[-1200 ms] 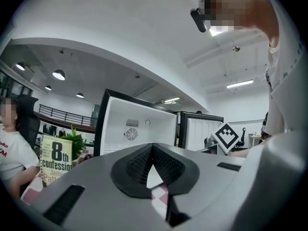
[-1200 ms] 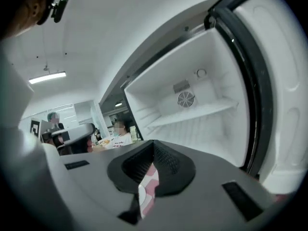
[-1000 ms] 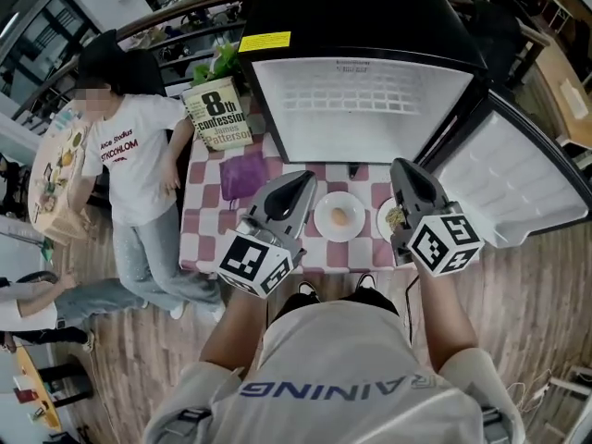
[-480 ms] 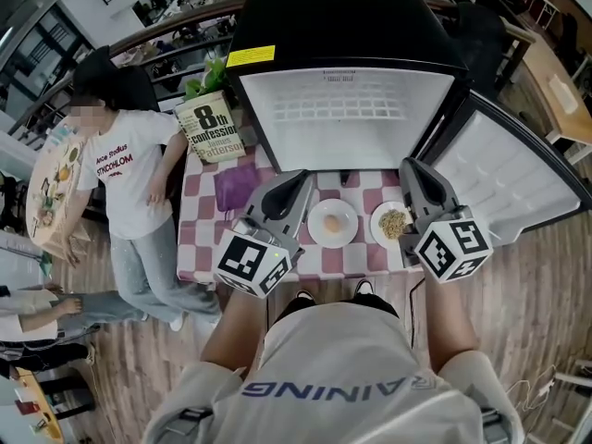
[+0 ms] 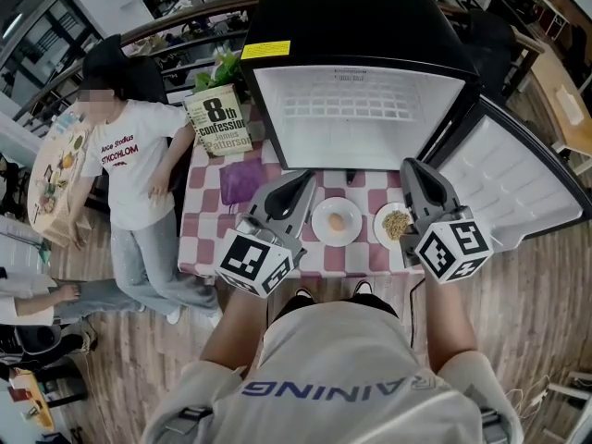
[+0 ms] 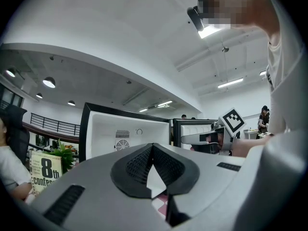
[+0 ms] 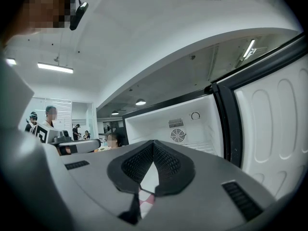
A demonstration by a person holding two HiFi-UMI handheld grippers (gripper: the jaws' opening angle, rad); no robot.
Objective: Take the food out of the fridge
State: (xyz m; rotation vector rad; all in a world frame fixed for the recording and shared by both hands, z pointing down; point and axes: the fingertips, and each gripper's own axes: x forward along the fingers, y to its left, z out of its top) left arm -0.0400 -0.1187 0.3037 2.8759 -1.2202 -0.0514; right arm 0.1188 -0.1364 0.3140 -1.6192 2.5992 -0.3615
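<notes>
The black fridge stands open on the table, and its white inside shows no food. In front of it are two white plates: one with a small orange-brown piece of food and one with a pile of grains. My left gripper hovers just left of the first plate, shut and holding nothing. My right gripper is over the right edge of the grain plate, also shut and holding nothing. Both point level at the fridge, with the jaw tips of the left gripper and the right gripper meeting.
The fridge door swings wide to the right. The table has a red-and-white checked cloth. On it are a book, a plant and a purple pouch. A person stands at the table's left side.
My right gripper has lifted slightly, and the grain plate shows more fully beside it. The left gripper has stayed where it was.
</notes>
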